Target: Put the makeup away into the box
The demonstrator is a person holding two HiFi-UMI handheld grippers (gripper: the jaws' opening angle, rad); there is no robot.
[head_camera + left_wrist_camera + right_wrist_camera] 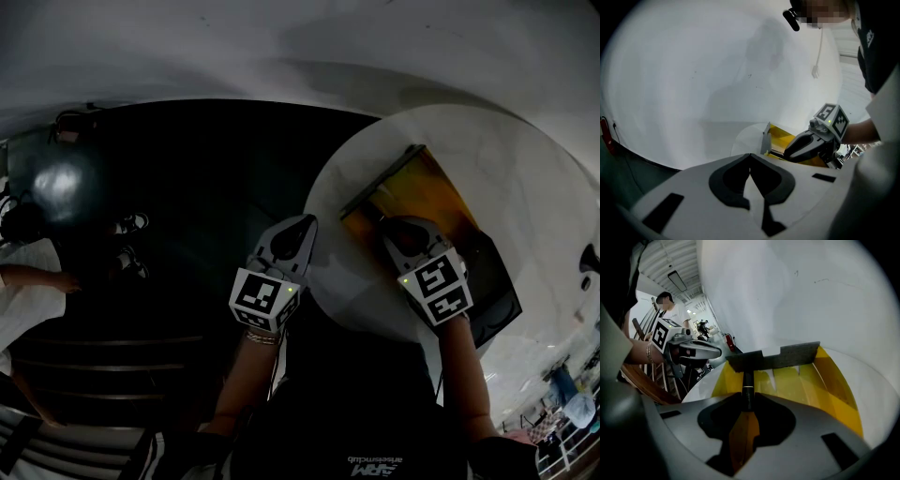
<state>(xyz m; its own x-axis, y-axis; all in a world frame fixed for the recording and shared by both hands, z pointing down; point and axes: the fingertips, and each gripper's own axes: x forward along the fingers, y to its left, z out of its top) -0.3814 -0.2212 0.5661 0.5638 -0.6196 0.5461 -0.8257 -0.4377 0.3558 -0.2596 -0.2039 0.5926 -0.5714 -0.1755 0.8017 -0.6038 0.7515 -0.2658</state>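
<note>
A yellow box (422, 192) with a grey upright flap (778, 357) lies on the round white table (525, 178). My right gripper (389, 225) hangs over the near end of the box, shut on a slim black makeup stick (747, 383) with a thin gold ring. The stick points down into the yellow inside (801, 380). My left gripper (305, 225) hovers at the table's left edge, beside the box and apart from it. Its jaw tips meet with nothing between them (750, 157). From the left gripper view, the right gripper (790, 151) shows at the box (780, 140).
A dark panel (487, 281) adjoins the box on its right. Dark floor and steps (112, 356) lie left of the table, where a person (28, 281) stands. A white wall (717, 70) rises behind the table. Wooden rails (642, 376) and bystanders (670, 305) are off to the left.
</note>
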